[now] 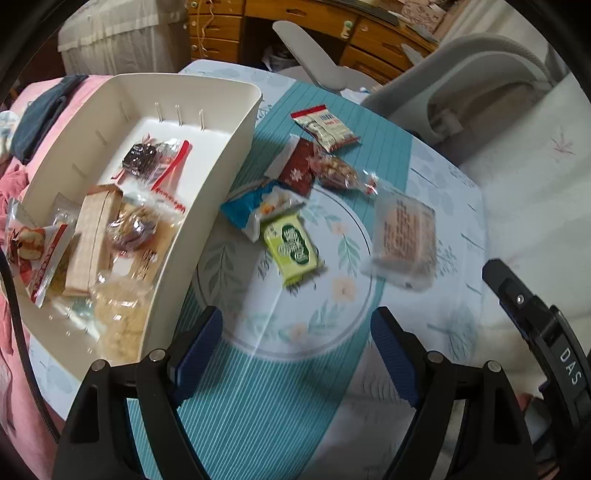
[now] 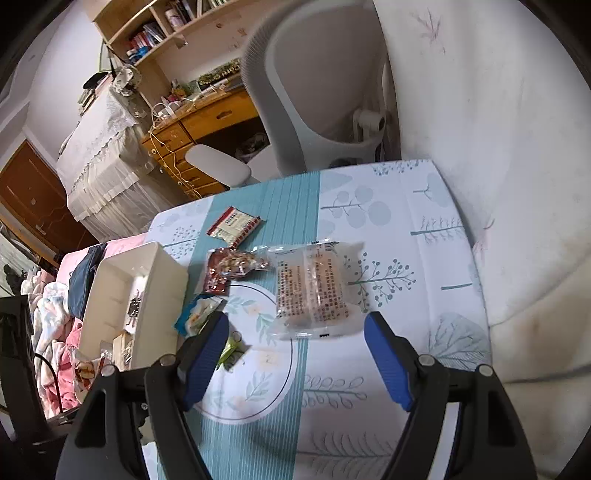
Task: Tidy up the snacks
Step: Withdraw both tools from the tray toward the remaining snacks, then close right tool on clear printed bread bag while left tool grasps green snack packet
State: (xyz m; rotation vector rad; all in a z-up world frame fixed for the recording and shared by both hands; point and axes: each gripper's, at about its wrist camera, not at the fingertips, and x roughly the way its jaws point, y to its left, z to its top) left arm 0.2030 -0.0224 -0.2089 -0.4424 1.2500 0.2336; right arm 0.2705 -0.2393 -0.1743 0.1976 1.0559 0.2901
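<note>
A cream plastic bin [image 1: 229,177] [image 2: 162,280] sits at the table's left with several wrapped snacks inside. Loose on the patterned tablecloth lie a green packet [image 1: 293,247] [image 2: 231,350], a blue-and-white packet [image 1: 251,206] [image 2: 197,314], a dark red packet [image 1: 297,168] [image 2: 218,280], a clear bag of nuts [image 1: 338,170] [image 2: 240,264], a red-and-white packet [image 1: 325,127] [image 2: 234,223] and a clear-wrapped pale cake [image 1: 404,236] [image 2: 314,291]. My left gripper [image 1: 295,332] hovers open just short of the green packet. Open too, my right gripper [image 2: 295,339] hangs near the wrapped cake, nothing between its fingers.
A grey office chair [image 2: 314,92] [image 1: 480,85] stands past the table's far edge, beside a white sofa cushion [image 2: 498,147]. Pink bedding [image 1: 22,177] [image 2: 55,332] lies left of the bin. A wooden desk with drawers [image 2: 192,147] [image 1: 295,33] is behind. The other gripper's body [image 1: 546,339] shows at right.
</note>
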